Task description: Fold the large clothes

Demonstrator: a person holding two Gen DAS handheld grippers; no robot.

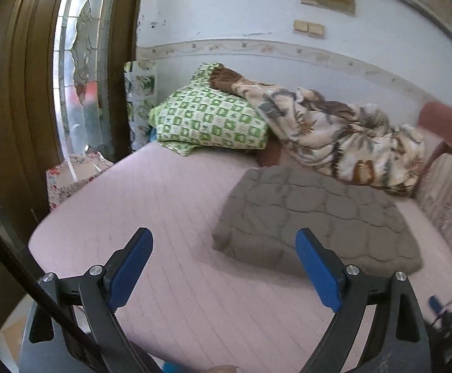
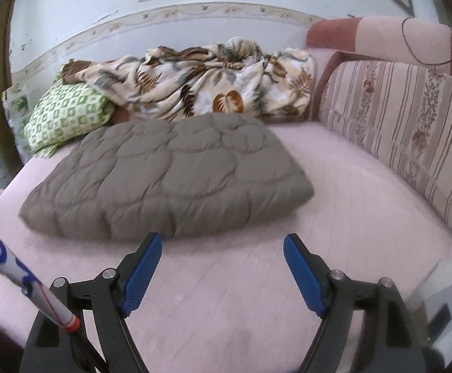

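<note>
Nearest, the left gripper [image 1: 222, 245] and right gripper [image 2: 222, 248] hang over the pink bed cover [image 2: 226, 295], fingers spread wide, nothing between them; past them, at twelve o'clock in the right view and two o'clock in the left, the grey quilted garment [image 2: 170, 174] lies as a folded block; this fold looks finished; next, probably fetching the patterned blanket [image 2: 207, 77] heaped against the wall.

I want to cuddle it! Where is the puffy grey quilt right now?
The grey quilt lies folded on the pink bed, ahead of both open grippers, just in front of the leafy blanket and beside the green checked pillow on its left.
</note>
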